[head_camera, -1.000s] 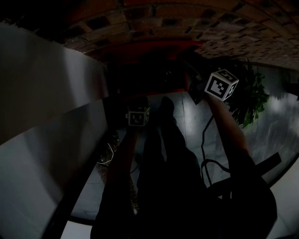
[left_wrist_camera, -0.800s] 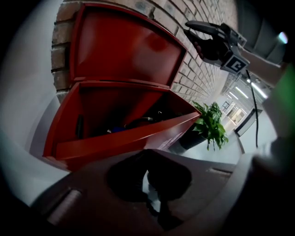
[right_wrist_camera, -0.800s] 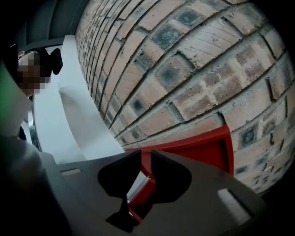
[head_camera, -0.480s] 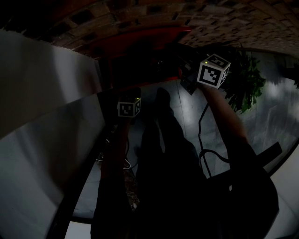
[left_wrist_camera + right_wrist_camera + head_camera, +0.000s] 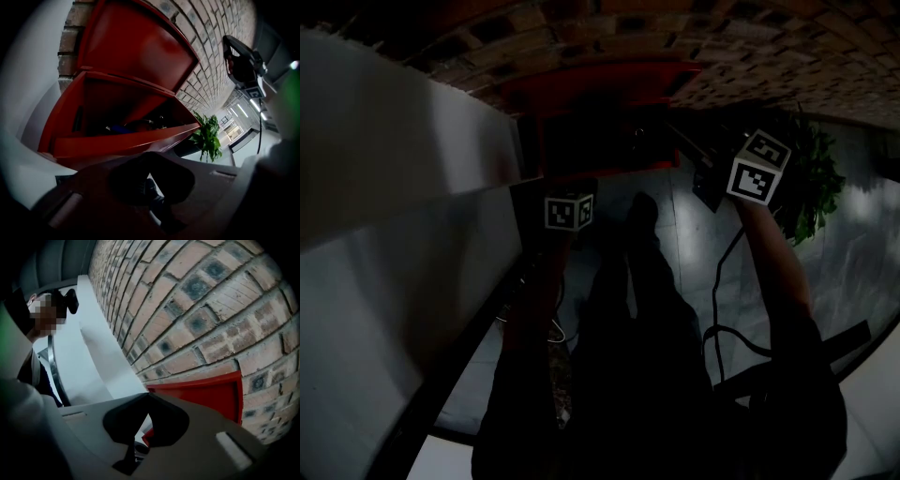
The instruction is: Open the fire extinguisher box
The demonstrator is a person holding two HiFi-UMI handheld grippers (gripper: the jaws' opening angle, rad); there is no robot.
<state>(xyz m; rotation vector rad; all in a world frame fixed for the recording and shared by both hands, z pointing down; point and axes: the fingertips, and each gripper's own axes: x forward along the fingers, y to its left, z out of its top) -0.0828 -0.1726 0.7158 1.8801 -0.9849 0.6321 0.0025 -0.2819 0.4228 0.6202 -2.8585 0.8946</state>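
The red fire extinguisher box [image 5: 581,141] stands against the brick wall with its lid [image 5: 136,44] raised and leaning back. Behind its front wall [image 5: 126,143] I make out dark items and something blue. My left gripper [image 5: 570,195] hangs just in front of the box's left part, jaws shut and empty. My right gripper [image 5: 712,176] is off the box's right end, shut with nothing between its jaws. From the right gripper view the red lid [image 5: 211,392] shows past the jaws. The right gripper [image 5: 240,61] also shows high up in the left gripper view.
The head view is very dark. A white panel [image 5: 394,187] runs along the left. A potted plant [image 5: 811,187] stands right of the box. A cable [image 5: 717,281] trails from the right gripper. The person's legs and shoe [image 5: 639,211] are below the box.
The right gripper has shifted a little right and down, away from the box. The left gripper stays in nearly the same place in front of it.
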